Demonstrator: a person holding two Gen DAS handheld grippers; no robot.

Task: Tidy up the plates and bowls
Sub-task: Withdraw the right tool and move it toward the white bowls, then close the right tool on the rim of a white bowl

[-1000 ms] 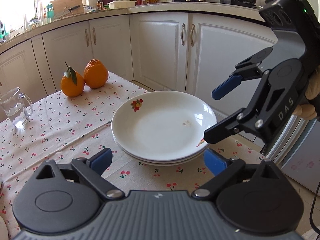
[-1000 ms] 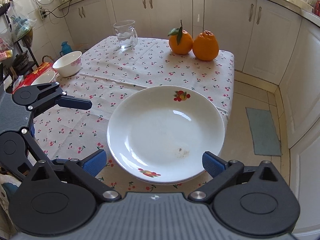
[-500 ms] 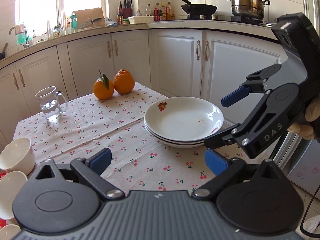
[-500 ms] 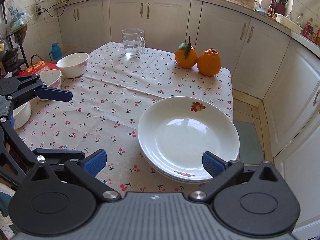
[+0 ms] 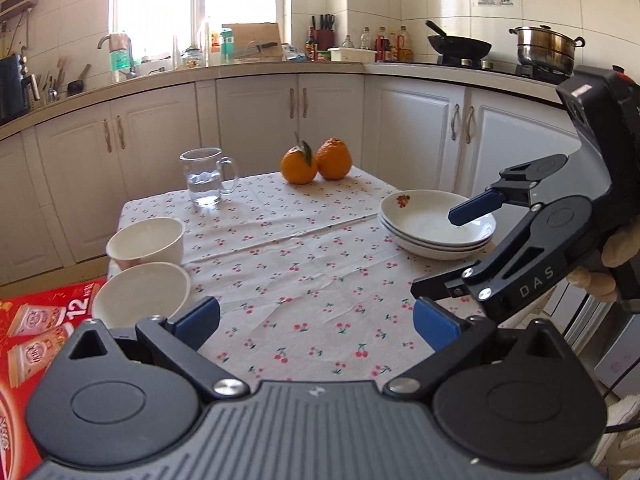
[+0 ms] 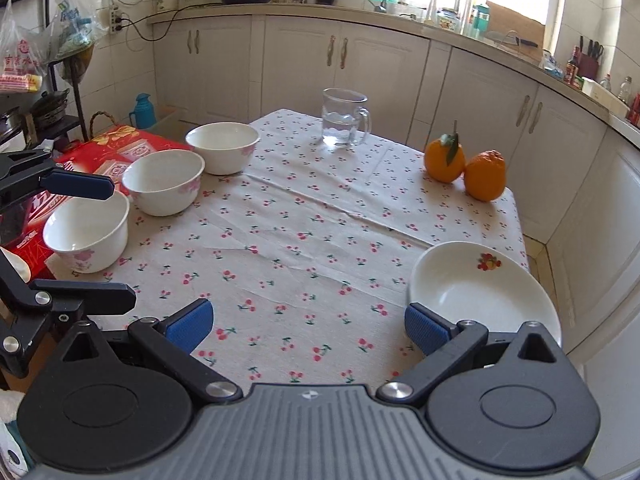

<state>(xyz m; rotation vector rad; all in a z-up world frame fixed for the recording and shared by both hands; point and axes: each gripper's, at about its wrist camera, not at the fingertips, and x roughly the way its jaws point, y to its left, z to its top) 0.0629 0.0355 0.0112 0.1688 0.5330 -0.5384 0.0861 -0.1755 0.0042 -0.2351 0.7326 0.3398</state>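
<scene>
Off to the left of my left gripper (image 5: 316, 322) sit the bowls: in the right wrist view three white bowls run in a loose row along the table's left edge, the nearest bowl (image 6: 86, 232) just under my left gripper's upper finger, the middle bowl (image 6: 163, 182) beyond it, the far bowl (image 6: 222, 147) furthest from me. They stand apart, each upright and empty, so I judge they are the part not yet organized. A red carton (image 6: 116, 148) lies beside them past the table edge. My left gripper has just been opening and its jaws stand wide with nothing between them but bare cherry-print tablecloth (image 5: 304, 264); I keep it wide so it can take a bowl's rim. Straight ahead, well beyond both grippers, a glass mug (image 5: 206, 178) of water and two oranges (image 5: 316, 160) stand at the far side, out of the working lane. My right gripper (image 6: 306, 326) is wide too and holds nothing. Just beside its right finger, near the table's right edge, is the stack of plates (image 6: 484, 292), three nested by the rims in the left wrist view (image 5: 436, 224), lying flat and free of either gripper. I judge the plates settled and the bowls the next thing to nest.
</scene>
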